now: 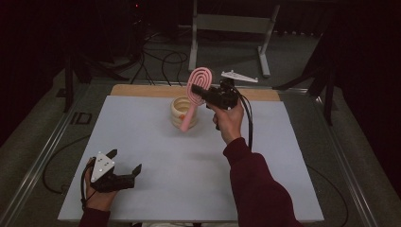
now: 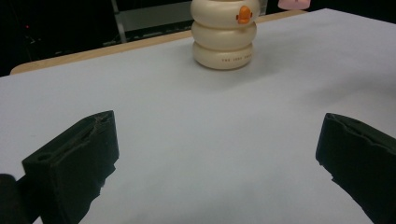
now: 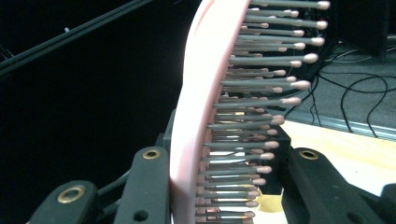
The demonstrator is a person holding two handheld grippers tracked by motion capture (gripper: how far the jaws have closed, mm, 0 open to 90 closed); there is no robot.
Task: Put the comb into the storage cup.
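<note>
A: Start at the left. What is the left gripper doing?

B: It rests low near the front left corner of the white table mat, held in the person's left hand. Its jaws stand wide apart with nothing between them. In the left gripper view, bare mat lies between the two black jaws.

A: And farther along the table?

B: Near the back middle of the mat stands a cream holder made of stacked rings. In the left gripper view the same holder shows three rounded rings, small lettering on the lowest one and an orange mark near the top.

A: Where is the pink hairbrush?

B: The pink hairbrush is lifted, tilted, with its oval head up and to the right. Its handle end points down at the holder's mouth; I cannot tell whether it is inside or touching the rim.

A: Who holds it?

B: The right gripper, in the person's right hand with a dark red sleeve. Its jaws are clamped on the brush head. In the right gripper view the hairbrush stands edge-on between the jaws, pink back to the left, grey bristles with pale tips pointing right.

A: Anything beyond the table?

B: A grey metal stand and black cables on the floor.
</note>
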